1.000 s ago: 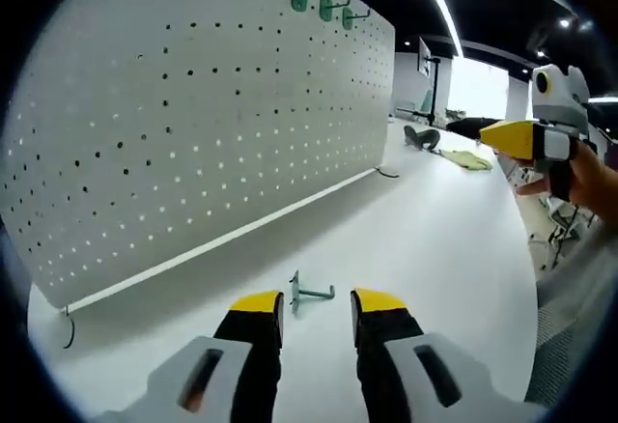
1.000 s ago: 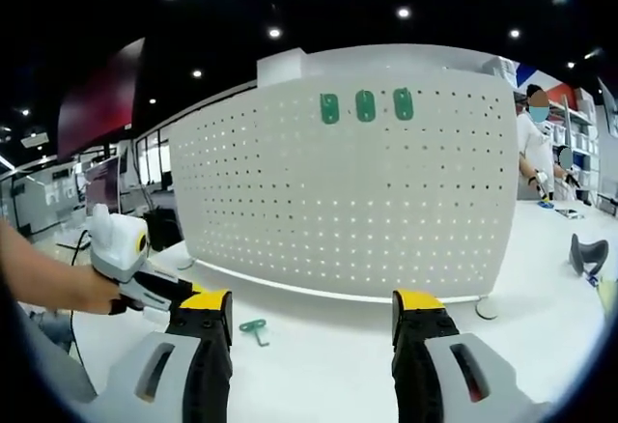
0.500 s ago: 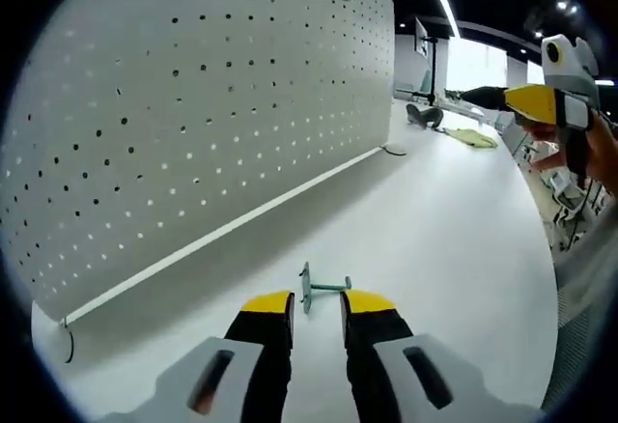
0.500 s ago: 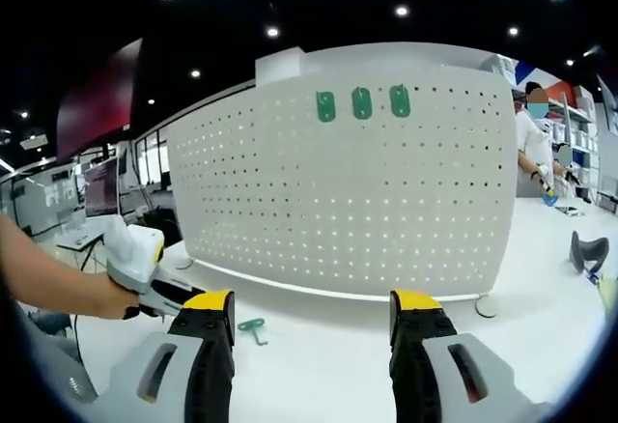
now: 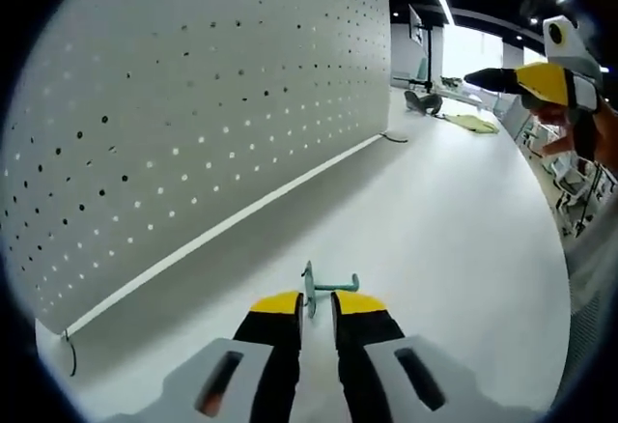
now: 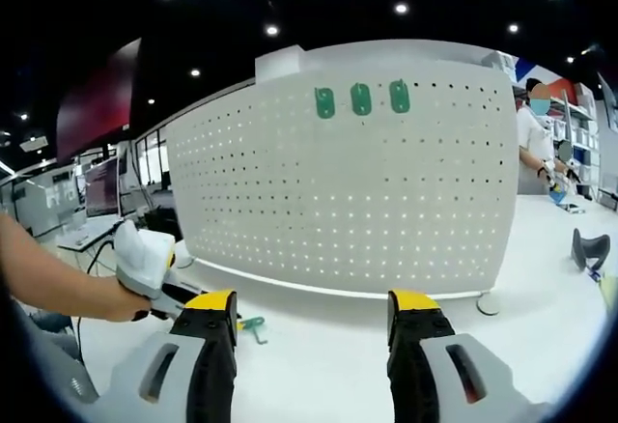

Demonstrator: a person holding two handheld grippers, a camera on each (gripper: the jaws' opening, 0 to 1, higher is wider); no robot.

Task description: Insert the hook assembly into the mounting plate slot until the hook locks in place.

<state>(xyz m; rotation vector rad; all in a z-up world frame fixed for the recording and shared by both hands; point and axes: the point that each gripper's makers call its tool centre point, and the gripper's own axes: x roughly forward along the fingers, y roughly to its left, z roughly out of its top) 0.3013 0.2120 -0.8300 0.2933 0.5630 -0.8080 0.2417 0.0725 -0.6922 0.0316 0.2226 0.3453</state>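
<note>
The green hook (image 5: pixel 323 286) lies loose on the white bench (image 5: pixel 454 239), in front of the pegboard (image 5: pixel 193 104) and apart from its foot rail. Its flat back plate stands on edge nearest the left claw (image 5: pixel 316 303); the thin arm points away from the plate, roughly parallel to the board. The left claw's jaws stand narrowly parted on either side of the plate; contact cannot be told, so not yet a confirmed grip. The right claw (image 6: pixel 311 305) is held wide apart, grasping nothing, facing the pegboard, where three green hooks (image 6: pixel 361 99) already sit in the top rows.

Judgement: the hook looks small, light, rigid and smooth, likely to skid or pivot on the bench. Best taken across the flat plate faces, leaving the rear free for the pegboard holes.
</note>
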